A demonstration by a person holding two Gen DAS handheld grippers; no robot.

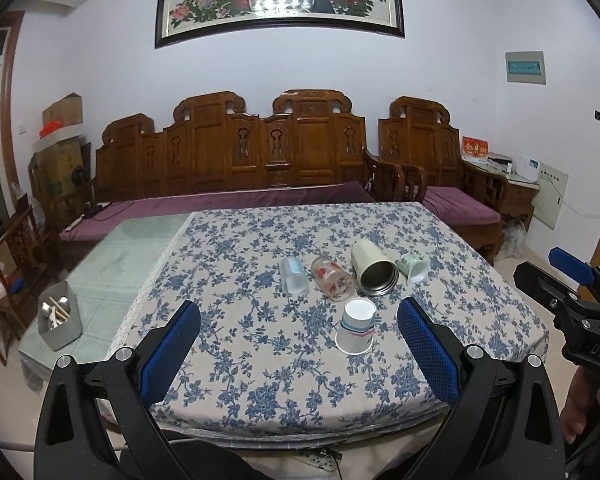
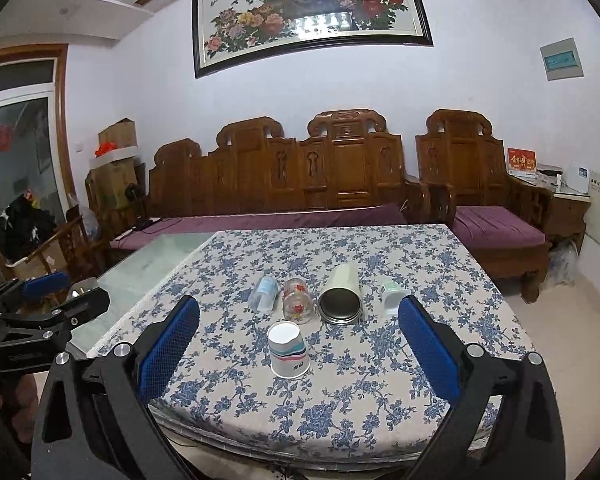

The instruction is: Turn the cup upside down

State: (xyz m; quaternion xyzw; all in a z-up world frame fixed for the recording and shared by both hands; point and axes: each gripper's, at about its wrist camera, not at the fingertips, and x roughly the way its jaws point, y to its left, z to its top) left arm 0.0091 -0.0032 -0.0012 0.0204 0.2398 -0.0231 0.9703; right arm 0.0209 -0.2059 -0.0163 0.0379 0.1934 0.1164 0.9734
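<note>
Paper cup (image 1: pixel 356 326) (image 2: pixel 288 350): standing mouth-down on the flowered tablecloth (image 1: pixel 260 360) (image 2: pixel 360 380), near the front edge, white flat base up, wider rim on the cloth. Thin matte card, tapered, with curved bands of teal, pink and dark blue round the wall; small print near the rim, too small to read.

Just behind, a row of four lying on their sides: frosted plastic cup (image 1: pixel 294 276) (image 2: pixel 264 294), translucent with a pale blue patch; clear glass (image 1: pixel 334 278) (image 2: pixel 298 300) with red flower print; cream tumbler (image 1: pixel 374 266) (image 2: pixel 340 294), smooth outside, dark metal lining at the open mouth; small pale green cup (image 1: pixel 414 268) (image 2: pixel 392 298), partly hidden behind the right fingertip in the right wrist view. Whether neighbours touch, hard to tell.

Cloth woven, beige with blue blossoms, covering only part of a greenish glass tabletop (image 1: pixel 112 256) (image 2: pixel 148 264). On the bare glass, a grey rectangular caddy (image 1: pixel 58 316) holding utensils.

Left gripper (image 1: pixel 298 320): tongs spread wide, nothing between, blue mesh-textured pads (image 1: pixel 170 350), hovering short of the paper cup. Right gripper (image 2: pixel 298 320): likewise spread apart and holding nothing, pads (image 2: pixel 428 346) the same blue mesh. Black frames cut off at the lower edge of both views.

Beyond, carved wooden bench (image 1: pixel 236 148) (image 2: pixel 292 164) with purple cushion.
</note>
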